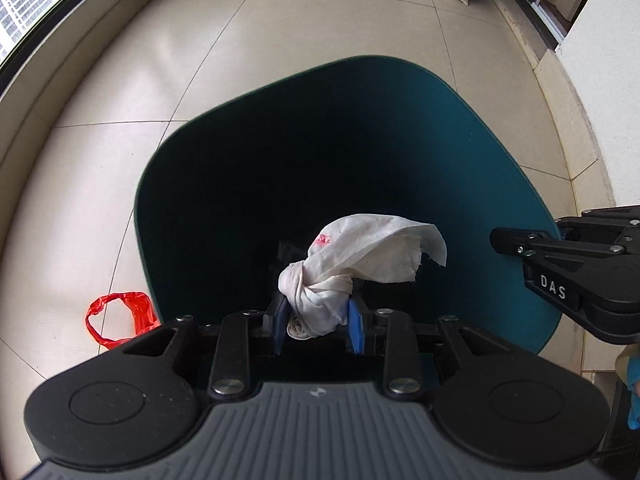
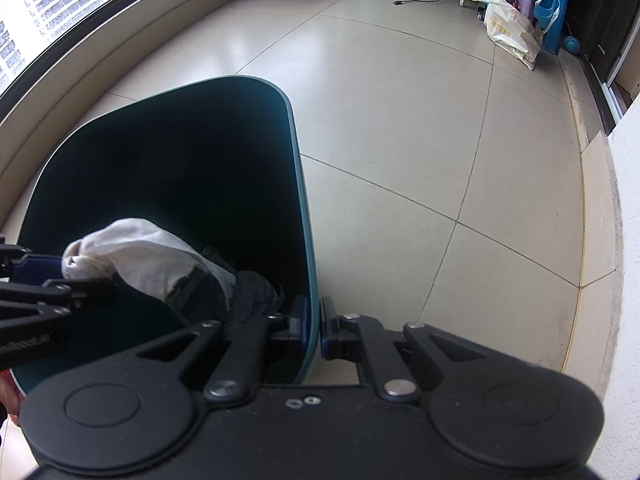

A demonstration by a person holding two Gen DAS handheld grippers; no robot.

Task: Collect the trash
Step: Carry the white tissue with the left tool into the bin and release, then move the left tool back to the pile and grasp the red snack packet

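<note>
White letters "DAS" stand on a small black plate on the side of the right claw [image 1: 556, 258], which shows to the right of the left claw [image 1: 318, 326] in the left wrist view. A red printed mark sits on the white crumpled cloth [image 1: 360, 256] just ahead of the left claw; it cannot be read. Far ahead, a cream shopping bag [image 2: 512, 30] on the floor carries yellow lettering, too small and skewed to read.
</note>
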